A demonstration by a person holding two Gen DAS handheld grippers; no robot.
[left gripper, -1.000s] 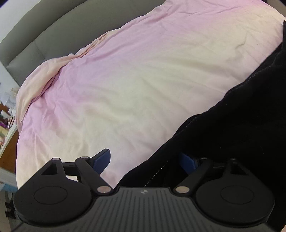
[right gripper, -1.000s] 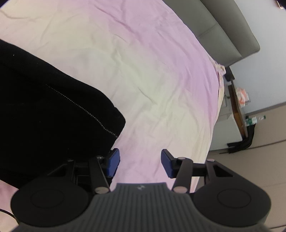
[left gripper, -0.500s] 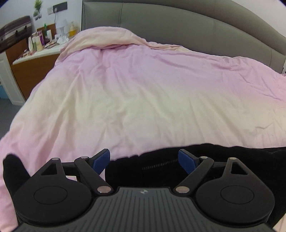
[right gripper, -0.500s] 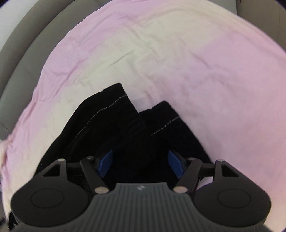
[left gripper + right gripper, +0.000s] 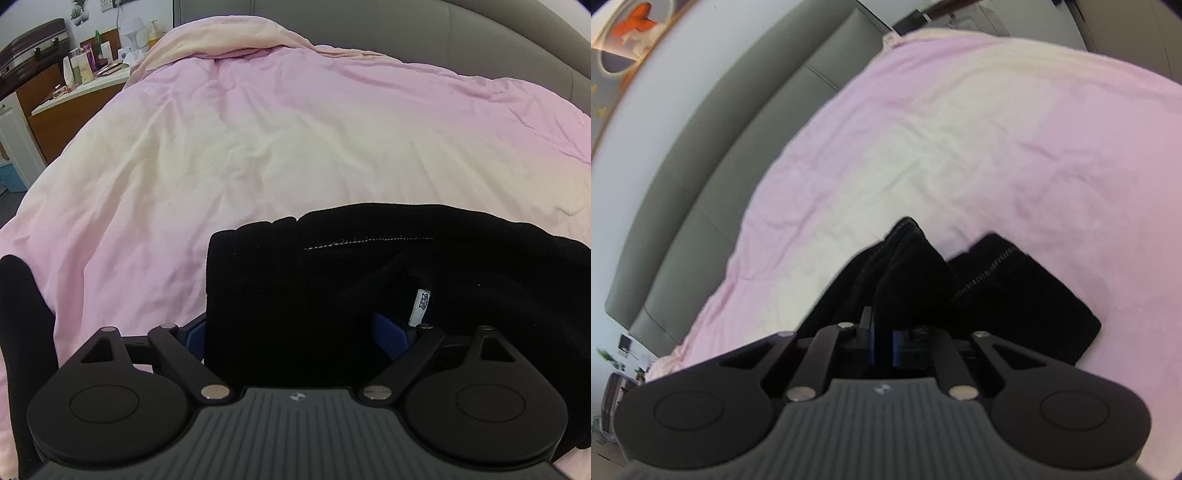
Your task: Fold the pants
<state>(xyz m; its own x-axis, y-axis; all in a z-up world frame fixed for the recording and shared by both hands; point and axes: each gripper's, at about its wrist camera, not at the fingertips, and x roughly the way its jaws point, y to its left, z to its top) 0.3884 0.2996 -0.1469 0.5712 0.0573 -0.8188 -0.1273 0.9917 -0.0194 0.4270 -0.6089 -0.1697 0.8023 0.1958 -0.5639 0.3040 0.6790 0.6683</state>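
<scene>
Since half a second ago the right gripper (image 5: 882, 345) is pinching a fold of the black pants (image 5: 1015, 295), while the left gripper (image 5: 291, 332) is straddling the waistband, spread wide. Pants are lying on the near part of the pink duvet (image 5: 295, 140). Lifting one-sided is likely dragging the bunched legs askew
</scene>
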